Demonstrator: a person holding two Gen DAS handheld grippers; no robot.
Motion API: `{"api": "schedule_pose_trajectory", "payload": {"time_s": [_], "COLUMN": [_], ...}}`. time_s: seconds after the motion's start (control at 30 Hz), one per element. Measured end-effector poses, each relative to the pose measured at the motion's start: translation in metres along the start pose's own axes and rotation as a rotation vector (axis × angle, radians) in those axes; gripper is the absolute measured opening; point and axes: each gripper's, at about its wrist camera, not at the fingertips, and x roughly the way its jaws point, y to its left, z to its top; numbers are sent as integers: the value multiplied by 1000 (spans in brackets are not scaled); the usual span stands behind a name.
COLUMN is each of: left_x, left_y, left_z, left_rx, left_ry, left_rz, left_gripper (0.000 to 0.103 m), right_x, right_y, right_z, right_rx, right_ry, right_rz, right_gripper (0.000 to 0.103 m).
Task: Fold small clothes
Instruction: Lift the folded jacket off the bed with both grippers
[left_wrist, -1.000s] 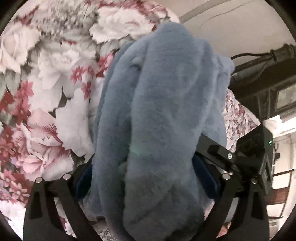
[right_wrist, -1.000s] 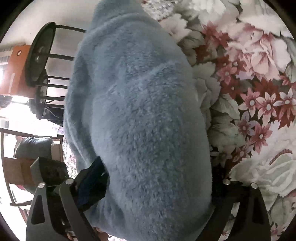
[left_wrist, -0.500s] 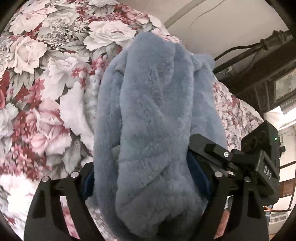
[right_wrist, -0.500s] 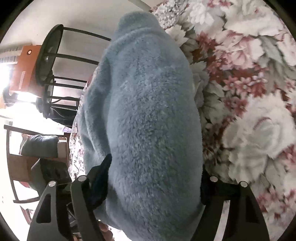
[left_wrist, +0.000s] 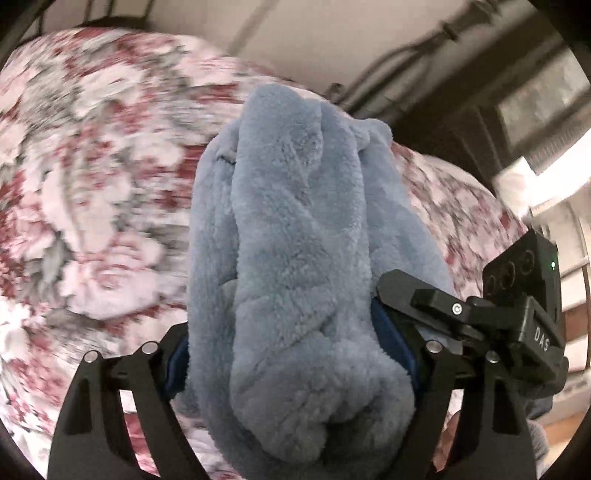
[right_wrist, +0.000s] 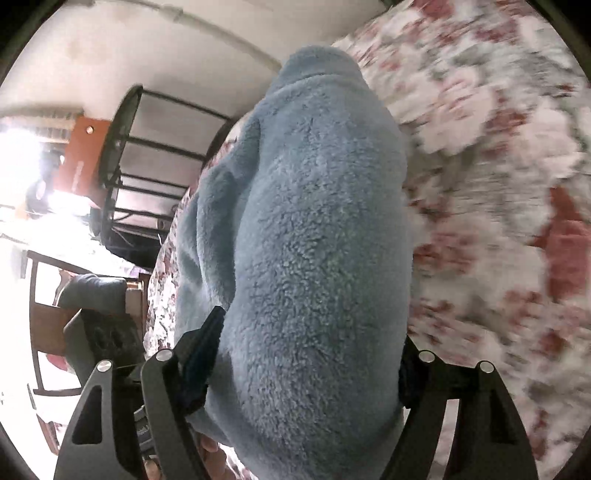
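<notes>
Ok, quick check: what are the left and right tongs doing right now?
Left tongs: closed on the blue fleece garment.
Right tongs: closed on the same blue fleece garment, above the floral bedspread.

White letters reading "DAS" stand on the black housing of my other gripper (left_wrist: 532, 325), seen at the right edge of my left wrist view; a small green light glows on the black block above it. The orange panel (right_wrist: 79, 155) at the left of my right wrist view carries markings too blurred to read.
</notes>
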Motion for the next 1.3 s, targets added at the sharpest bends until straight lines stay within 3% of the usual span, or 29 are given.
{"api": "schedule_pose_trajectory", "payload": {"time_s": [0.2, 0.47, 0.8, 1.1, 1.3], "left_x": [4, 16, 30, 54, 81], "left_y": [-78, -160, -289, -431, -506], "left_z": [-30, -77, -98, -126, -155], "left_rx": [165, 254, 439, 605, 668], "left_ry": [-1, 16, 53, 111, 173], "left_rz": [-41, -93, -153, -282, -363], "left_gripper": [81, 81, 81, 81, 81], "right_x": [-79, -168, -284, -413, -483], "right_y": [-36, -91, -147, -194, -233], "right_z": [-23, -49, -62, -83, -102], "right_rx": [-13, 11, 92, 176, 243], "right_ry": [-97, -224, -429, -618, -717], "right_rz": [8, -5, 1, -75, -156], "right_gripper": [77, 77, 77, 77, 77]}}
